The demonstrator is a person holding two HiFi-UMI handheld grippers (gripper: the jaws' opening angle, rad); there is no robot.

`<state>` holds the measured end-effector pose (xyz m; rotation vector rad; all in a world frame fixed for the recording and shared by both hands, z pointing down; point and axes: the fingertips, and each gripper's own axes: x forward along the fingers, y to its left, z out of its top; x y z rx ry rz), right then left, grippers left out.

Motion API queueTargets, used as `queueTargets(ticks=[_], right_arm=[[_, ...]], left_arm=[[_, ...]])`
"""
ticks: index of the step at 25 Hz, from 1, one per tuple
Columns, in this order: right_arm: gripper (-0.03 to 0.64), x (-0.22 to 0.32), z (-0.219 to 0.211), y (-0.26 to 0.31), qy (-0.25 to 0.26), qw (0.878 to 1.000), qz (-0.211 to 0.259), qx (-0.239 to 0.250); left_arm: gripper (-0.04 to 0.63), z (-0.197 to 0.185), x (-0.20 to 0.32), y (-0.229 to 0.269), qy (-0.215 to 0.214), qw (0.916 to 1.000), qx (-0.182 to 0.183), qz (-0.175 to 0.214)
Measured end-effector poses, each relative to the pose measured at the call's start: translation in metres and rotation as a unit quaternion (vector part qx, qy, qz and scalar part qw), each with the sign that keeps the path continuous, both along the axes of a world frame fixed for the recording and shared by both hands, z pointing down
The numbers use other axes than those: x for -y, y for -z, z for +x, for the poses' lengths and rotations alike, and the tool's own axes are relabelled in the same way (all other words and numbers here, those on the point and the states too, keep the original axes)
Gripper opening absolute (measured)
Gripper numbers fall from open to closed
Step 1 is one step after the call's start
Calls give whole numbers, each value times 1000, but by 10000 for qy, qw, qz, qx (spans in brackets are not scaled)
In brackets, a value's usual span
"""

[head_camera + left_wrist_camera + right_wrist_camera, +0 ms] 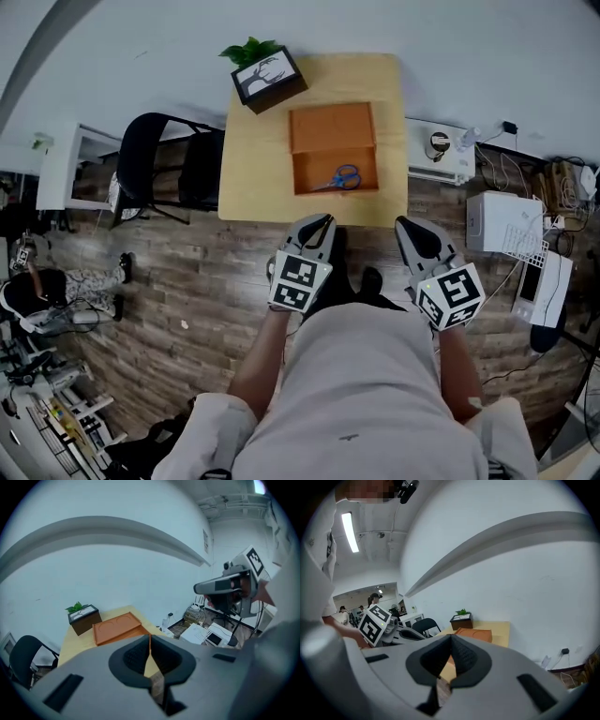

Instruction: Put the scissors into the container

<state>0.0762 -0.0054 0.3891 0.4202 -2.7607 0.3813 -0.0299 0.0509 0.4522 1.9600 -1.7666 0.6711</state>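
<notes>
Head view: the scissors [343, 177] lie inside the open container [302, 161], toward its 5 o'clock corner, on the table [389, 103]; a plant box [267, 77] stands at the container's 11 o'clock; both tools hang off the table's 6 o'clock edge, well apart from the container; the left gripper [321, 223] has its jaws pressed together on nothing; the right gripper [406, 226] likewise, jaws together, empty.
</notes>
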Motion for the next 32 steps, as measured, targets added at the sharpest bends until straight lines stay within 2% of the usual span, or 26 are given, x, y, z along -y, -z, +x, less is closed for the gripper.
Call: queueTargets(ticks=[6, 11, 15, 20, 32], right_arm=[[-2, -15, 10, 14, 229, 9995, 179, 123], [-2, -29, 18, 24, 407, 9985, 302, 195], [-2, -34, 24, 27, 420, 9983, 323, 235], [-2, -36, 28, 35, 383, 9980, 389, 317], [-2, -36, 34, 40, 338, 9972, 549, 381]], left_arm=[[14, 17, -25, 37, 391, 9977, -198, 512], [14, 27, -42, 69, 751, 9898, -564, 1068], [14, 31, -44, 87, 845, 9851, -633, 1354], [14, 35, -46, 98, 874, 9808, -799, 1546], [14, 41, -46, 102, 821, 9783, -893, 1680]])
